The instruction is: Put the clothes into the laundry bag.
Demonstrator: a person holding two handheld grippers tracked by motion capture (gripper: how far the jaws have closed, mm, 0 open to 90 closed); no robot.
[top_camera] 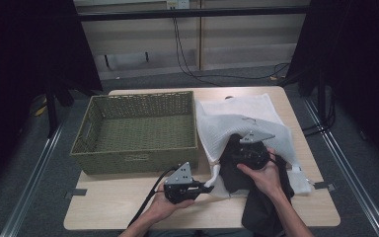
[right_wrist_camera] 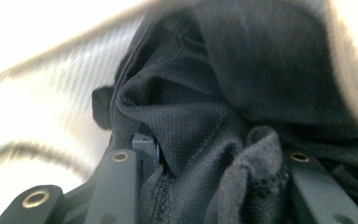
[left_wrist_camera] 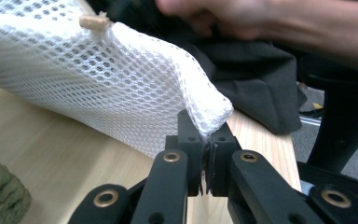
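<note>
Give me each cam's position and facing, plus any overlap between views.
High view: above the person's side, facing forward and down on the table; forearms, both grippers, green basket.
Left gripper view: rides the left gripper, looks along jaws clamped on the white mesh bag; other hand behind.
Right gripper view: rides the right gripper, jaws around black garment inside the bag.
Shared: bag and garment.

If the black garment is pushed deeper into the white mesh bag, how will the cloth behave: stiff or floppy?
Probably floppy: the black garment already hangs over the table edge in soft folds. It will likely bunch rather than slide, since it is crumpled between the right gripper's fingers. The white mesh bag also looks limp, so its mouth may sag shut.
</note>
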